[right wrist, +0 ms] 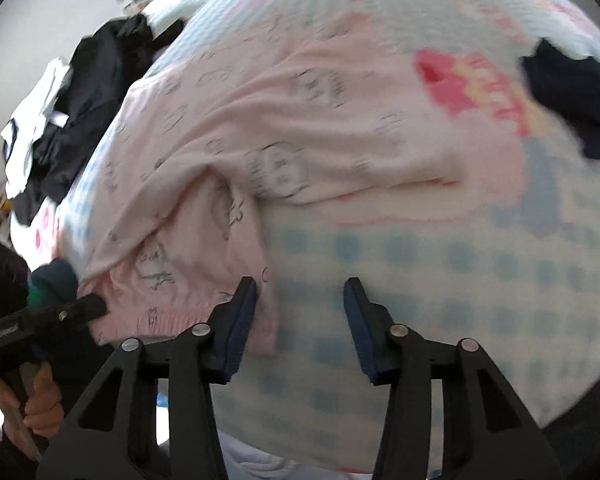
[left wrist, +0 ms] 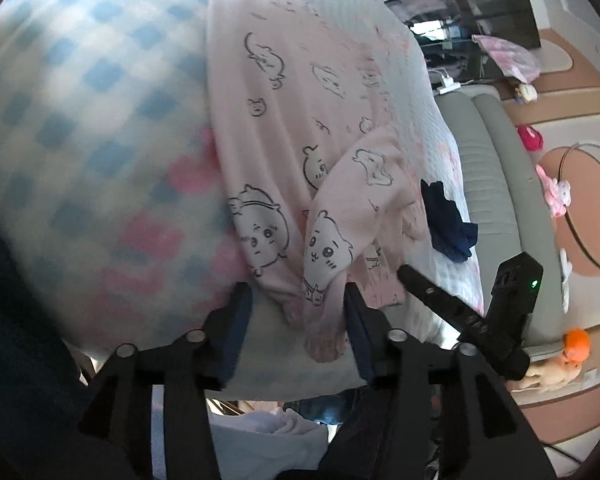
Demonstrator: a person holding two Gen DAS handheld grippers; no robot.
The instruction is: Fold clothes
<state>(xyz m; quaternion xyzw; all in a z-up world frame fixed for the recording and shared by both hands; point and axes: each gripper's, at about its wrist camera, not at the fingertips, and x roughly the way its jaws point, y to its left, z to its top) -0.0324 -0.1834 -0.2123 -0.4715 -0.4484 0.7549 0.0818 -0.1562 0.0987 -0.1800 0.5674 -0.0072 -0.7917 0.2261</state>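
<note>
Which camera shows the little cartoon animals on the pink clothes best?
The left wrist view: the pink garment lies close and sharp, faces clear. The right wrist view shows the same garment blurred, its drawings smeared.

You've got one pink printed garment point(left wrist: 300, 120) ahead of the claws, one checked blanket point(left wrist: 80, 120) under it. Two dark garments: one navy piece point(left wrist: 448, 220) off right, one black heap point(right wrist: 96, 92) far left.

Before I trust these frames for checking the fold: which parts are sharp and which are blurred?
Left wrist view: the pink printed garment is fairly sharp near the left gripper, while the checked bedding smears. Right wrist view: motion blur softens nearly everything, prints included; only the right gripper stays crisp. Both views bulge with fisheye distortion.
</note>
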